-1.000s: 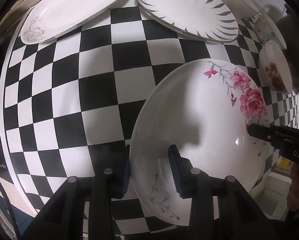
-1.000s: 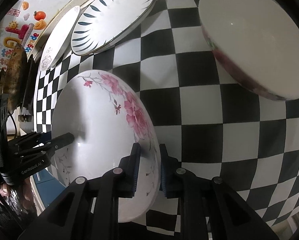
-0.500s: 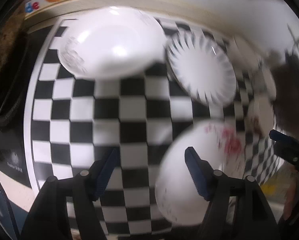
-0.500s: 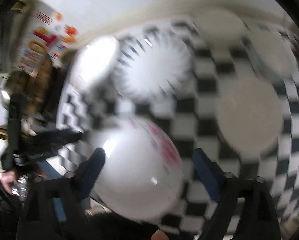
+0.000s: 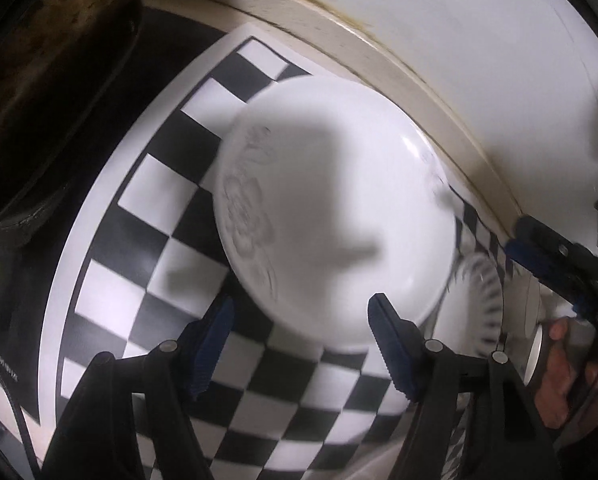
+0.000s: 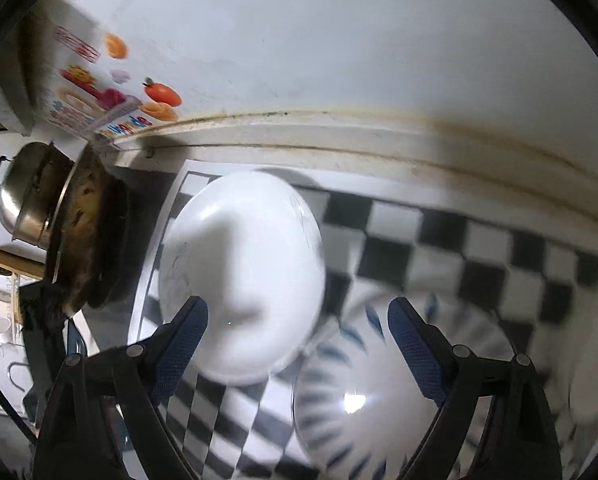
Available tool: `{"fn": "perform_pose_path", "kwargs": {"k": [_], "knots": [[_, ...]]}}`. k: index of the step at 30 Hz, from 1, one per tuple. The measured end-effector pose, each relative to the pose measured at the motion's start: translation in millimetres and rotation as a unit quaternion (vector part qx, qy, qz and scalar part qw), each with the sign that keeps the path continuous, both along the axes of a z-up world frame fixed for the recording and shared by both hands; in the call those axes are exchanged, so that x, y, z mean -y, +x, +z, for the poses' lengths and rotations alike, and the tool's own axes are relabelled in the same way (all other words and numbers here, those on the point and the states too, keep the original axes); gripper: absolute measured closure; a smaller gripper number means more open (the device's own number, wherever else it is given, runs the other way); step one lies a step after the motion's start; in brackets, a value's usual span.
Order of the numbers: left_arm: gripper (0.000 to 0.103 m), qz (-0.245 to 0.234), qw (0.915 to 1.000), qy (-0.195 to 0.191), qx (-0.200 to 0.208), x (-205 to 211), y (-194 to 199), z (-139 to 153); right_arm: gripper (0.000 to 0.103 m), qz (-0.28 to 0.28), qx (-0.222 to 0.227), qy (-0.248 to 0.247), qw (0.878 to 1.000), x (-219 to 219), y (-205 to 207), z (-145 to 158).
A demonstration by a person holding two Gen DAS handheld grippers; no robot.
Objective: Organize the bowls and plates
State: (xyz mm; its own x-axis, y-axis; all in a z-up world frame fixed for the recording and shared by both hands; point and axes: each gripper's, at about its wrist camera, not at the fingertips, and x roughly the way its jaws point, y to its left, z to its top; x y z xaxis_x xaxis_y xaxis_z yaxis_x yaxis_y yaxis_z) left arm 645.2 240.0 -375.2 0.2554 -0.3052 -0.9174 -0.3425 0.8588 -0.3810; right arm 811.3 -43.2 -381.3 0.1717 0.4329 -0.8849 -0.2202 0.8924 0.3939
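A white plate with a faint grey flower print (image 5: 339, 208) lies on the black-and-white checkered mat (image 5: 147, 208) near the back wall; it also shows in the right wrist view (image 6: 243, 276). My left gripper (image 5: 299, 336) is open and empty, hovering just in front of this plate. A plate with blue leaf marks (image 6: 399, 392) lies to its right and shows small in the left wrist view (image 5: 479, 304). My right gripper (image 6: 295, 344) is open and empty above the gap between the two plates; it also shows at the right edge of the left wrist view (image 5: 555, 264).
A dark wok (image 6: 87, 240) and a steel pot (image 6: 31, 196) stand left of the mat. The white wall (image 6: 339, 60) with fruit stickers (image 6: 159, 100) runs close behind the plates. Another pale dish (image 6: 595, 360) blurs at the far right.
Both grippers have let go of the pink-flower plate and opened. They have swung up and towards the back left, now facing the grey-flower plate; the pink-flower plate is out of view.
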Motion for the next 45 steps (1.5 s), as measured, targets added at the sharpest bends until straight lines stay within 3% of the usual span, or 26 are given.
{"fn": "perform_pose_path", "kwargs": {"k": [4,7,10,13,14,16,19,26,45], "knots": [[0.038,0.015,0.9998,-0.005,-0.009,-4,11,-10,0.011,0.029,-0.029,-0.007,0.999,-21,36,-29],[0.054,0.018,0.9996,-0.002,-0.022,-4,17,-21,0.019,0.057,-0.064,-0.006,0.996,-30,53,-51],[0.062,0.022,0.9993,0.004,-0.030,-5,21,-28,0.033,0.072,-0.089,-0.001,0.993,-36,61,-68],[0.065,0.019,0.9995,0.014,-0.022,-6,19,-30,0.045,0.090,-0.110,0.014,0.990,-45,62,-79],[0.067,0.018,0.9995,0.017,-0.021,-7,19,-29,0.054,0.095,-0.119,0.017,0.988,-47,62,-84],[0.070,0.015,0.9994,0.024,-0.018,-6,20,-30,0.058,0.101,-0.109,0.008,0.989,-50,61,-85],[0.073,0.017,0.9993,0.030,-0.012,-7,20,-30,0.083,0.093,-0.089,-0.015,0.992,-43,60,-83],[0.077,0.012,0.9985,0.054,0.003,-7,17,-24,0.089,0.078,-0.076,0.023,0.994,-25,50,-82],[0.077,-0.016,0.9978,0.054,0.034,15,-4,10,0.091,0.062,-0.031,0.019,0.997,7,15,-38]]}}
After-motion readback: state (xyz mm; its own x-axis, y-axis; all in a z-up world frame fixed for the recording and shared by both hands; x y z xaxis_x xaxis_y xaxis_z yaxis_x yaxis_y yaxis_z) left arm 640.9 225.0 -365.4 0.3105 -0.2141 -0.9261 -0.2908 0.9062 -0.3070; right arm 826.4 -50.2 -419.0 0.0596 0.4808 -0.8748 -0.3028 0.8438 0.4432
